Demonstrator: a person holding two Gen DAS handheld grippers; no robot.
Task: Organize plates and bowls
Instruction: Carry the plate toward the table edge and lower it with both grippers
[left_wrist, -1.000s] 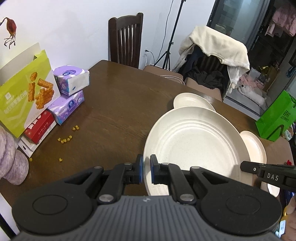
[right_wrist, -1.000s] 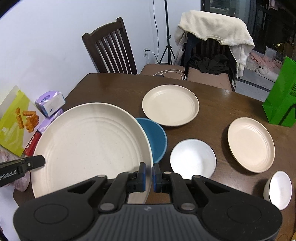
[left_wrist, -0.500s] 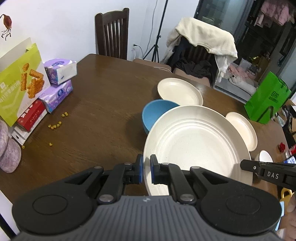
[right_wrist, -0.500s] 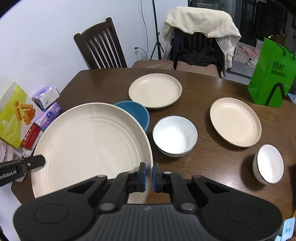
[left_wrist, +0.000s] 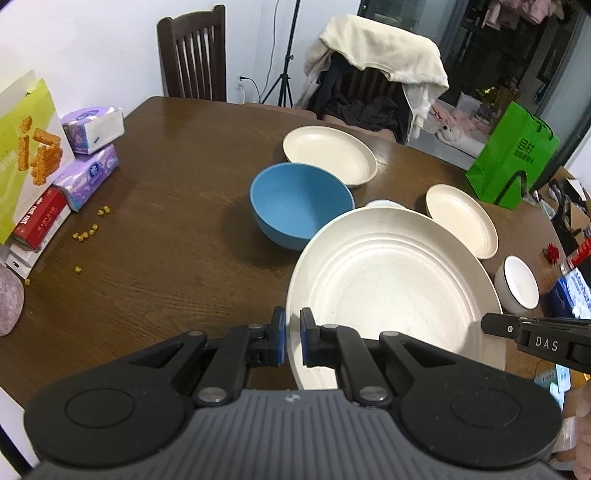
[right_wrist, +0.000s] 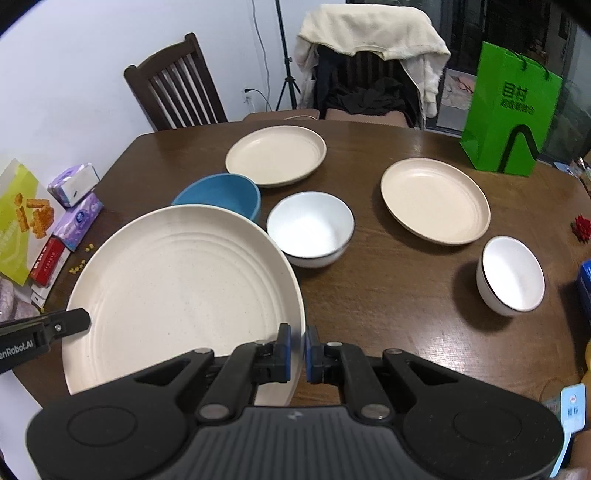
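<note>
Both grippers hold one large cream plate (left_wrist: 391, 295) (right_wrist: 184, 288) above the brown table (left_wrist: 177, 236). My left gripper (left_wrist: 291, 341) is shut on its left rim, my right gripper (right_wrist: 297, 350) is shut on its right rim. On the table lie a blue bowl (left_wrist: 299, 201) (right_wrist: 218, 192), a white bowl (right_wrist: 310, 227), a smaller white bowl (right_wrist: 511, 275) (left_wrist: 517, 282), and two cream plates: the far one (right_wrist: 277, 153) (left_wrist: 328, 153) and the right one (right_wrist: 436, 199) (left_wrist: 460, 218).
A green paper bag (right_wrist: 511, 110) stands at the table's far right. Tissue packs (left_wrist: 92, 147) and snack boxes (left_wrist: 26, 155) sit at the left edge, with yellow crumbs (left_wrist: 86, 232) nearby. Two chairs (right_wrist: 177, 88) stand behind; one carries clothes (right_wrist: 373, 40).
Both grippers carried the large plate to the right across the table and slightly down. The blue bowl, white bowls and right plate have come out from behind it.
</note>
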